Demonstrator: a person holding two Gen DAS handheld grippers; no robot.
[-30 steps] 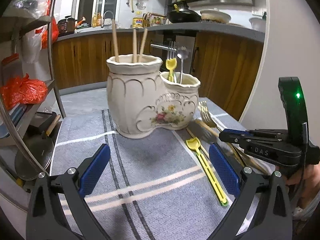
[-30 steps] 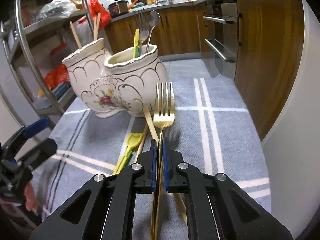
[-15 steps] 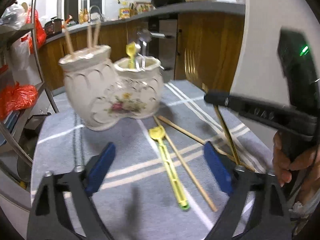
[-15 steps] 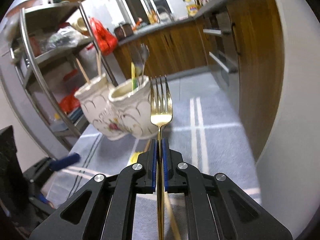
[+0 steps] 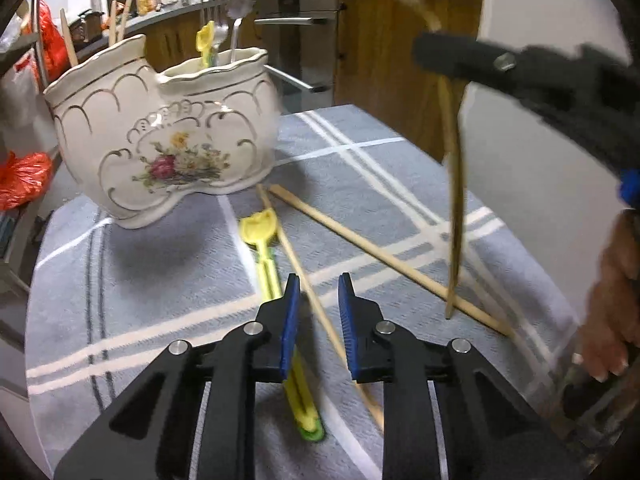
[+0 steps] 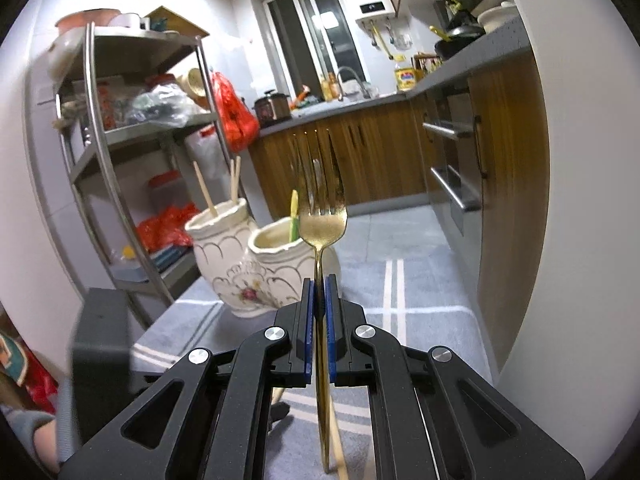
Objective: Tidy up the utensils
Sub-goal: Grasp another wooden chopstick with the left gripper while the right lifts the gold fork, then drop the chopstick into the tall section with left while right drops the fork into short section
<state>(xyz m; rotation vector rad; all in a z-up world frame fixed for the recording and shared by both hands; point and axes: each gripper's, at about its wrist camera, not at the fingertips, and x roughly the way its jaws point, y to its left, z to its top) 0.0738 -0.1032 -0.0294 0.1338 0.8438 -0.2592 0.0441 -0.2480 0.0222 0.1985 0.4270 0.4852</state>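
A slim gold fork (image 6: 322,220) with a polished metal sheen is being clenched by its handle between the blue ribbed pads of the right tongs (image 6: 319,292), tines upward, raised clear of the worktop (image 5: 360,152); in the left wrist view its handle is seen hanging down with the tip just above the cloth. The left tongs (image 5: 316,294) are being held partly parted and grasping nothing, astride a thin wooden chopstick (image 5: 304,276) lying on the grey woven cloth with white stripes. A yellow plastic utensil (image 5: 266,256) with a shovel-shaped head is lying just beside that chopstick, touching it near the head. A second chopstick (image 5: 380,256) is lying at an angle to the right, its far end near the holder's base. The glazed cream ceramic holder (image 5: 168,136), double-lobed with scalloped rims, gilt curves and a painted flower spray, is standing upright at the cloth's far left. Chopsticks are seen standing in its taller compartment, cutlery in the lower one. Open cloth is being left between holder and tongs; the worktop's right edge is lying close to the wooden cabinets.
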